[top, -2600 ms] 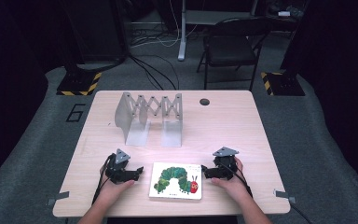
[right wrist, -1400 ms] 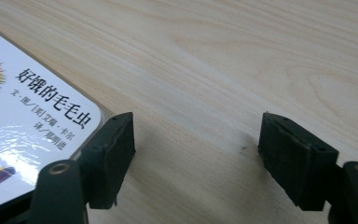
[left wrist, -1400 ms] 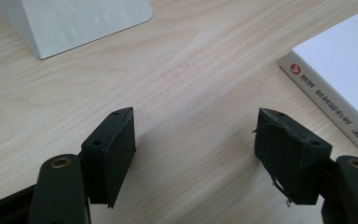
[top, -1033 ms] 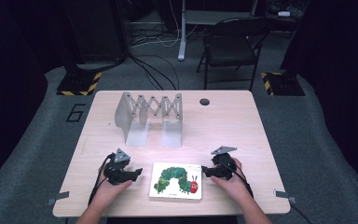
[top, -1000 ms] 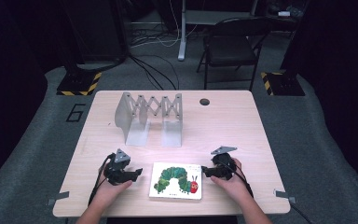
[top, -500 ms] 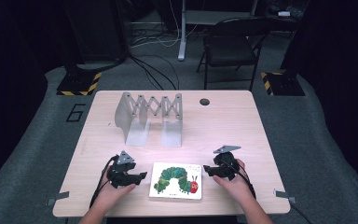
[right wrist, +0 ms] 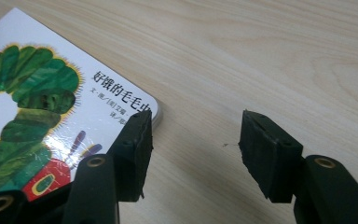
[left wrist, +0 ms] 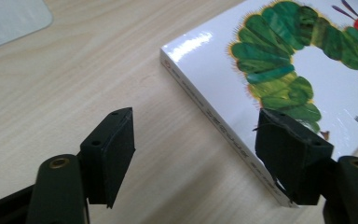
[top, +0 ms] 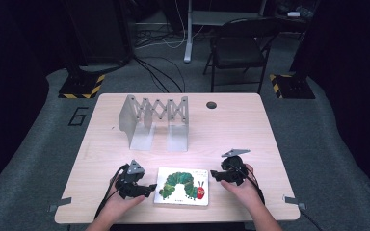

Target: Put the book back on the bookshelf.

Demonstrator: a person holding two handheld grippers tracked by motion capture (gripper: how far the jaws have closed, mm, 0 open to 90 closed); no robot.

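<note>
Your left gripper point(top: 150, 188): held low over table point(top: 231, 125), pointing at book's point(top: 182, 186) left edge. Jaws apart, just been opening; one jaw over cover, other over bare wood, spine edge between, no pinch.

Your right gripper point(top: 214, 174): low at book's right edge, pointing inward. Jaws apart, just been opening; one jaw over cover corner, other off book.

Book flat between both grippers. Metal rack point(top: 154, 120) well beyond.
</note>
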